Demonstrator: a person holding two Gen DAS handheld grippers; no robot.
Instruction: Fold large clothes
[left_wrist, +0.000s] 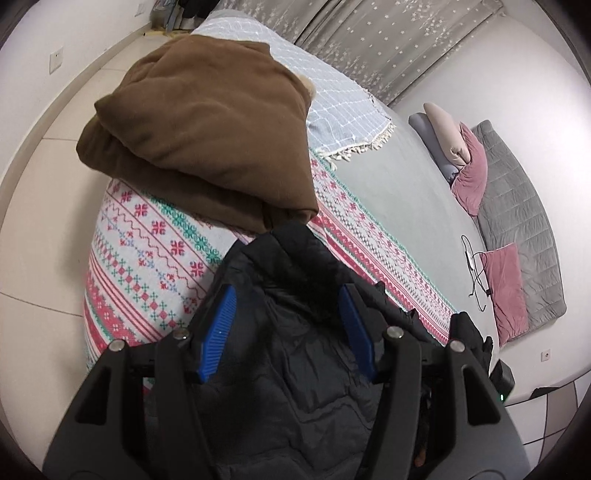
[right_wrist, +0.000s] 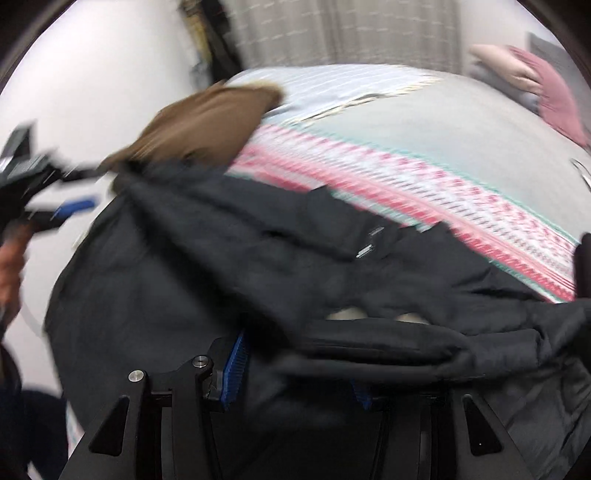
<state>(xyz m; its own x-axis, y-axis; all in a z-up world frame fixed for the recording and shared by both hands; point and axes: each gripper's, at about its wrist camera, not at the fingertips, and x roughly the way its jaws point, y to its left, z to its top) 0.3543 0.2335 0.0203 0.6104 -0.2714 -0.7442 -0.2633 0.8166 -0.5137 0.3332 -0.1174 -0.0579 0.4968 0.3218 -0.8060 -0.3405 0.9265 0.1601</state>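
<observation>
1. Grey sheet covers the bed (left_wrist: 388, 192), which fills both views; a patterned red, green and white blanket (left_wrist: 147, 251) lies across its near end and a pale blue checked throw (left_wrist: 332, 99) with a fringe lies farther back.
2. Black padded jacket (right_wrist: 207, 266) lies on the near end of the bed, on the patterned blanket, spread wide in the right wrist view; that view is blurred.
3. Brown folded garment (left_wrist: 199, 140) sits on the bed just beyond the jacket, partly on the blanket and partly on the throw.
4. Grey quilt (left_wrist: 524, 229) and pink pillows (left_wrist: 506, 288) lie at the far side of the bed, with a black cable (left_wrist: 476, 269) beside them.
5. Left hand-held gripper (left_wrist: 288, 325) hangs over the jacket with its blue pads (left_wrist: 221, 332) standing apart; jacket fabric shows between them, and I cannot tell whether they press it.
6. Right hand-held gripper (right_wrist: 295, 373) is low over the jacket, a fold of which lies across its fingers and hides much of the right pad; I cannot tell whether it grips.
</observation>
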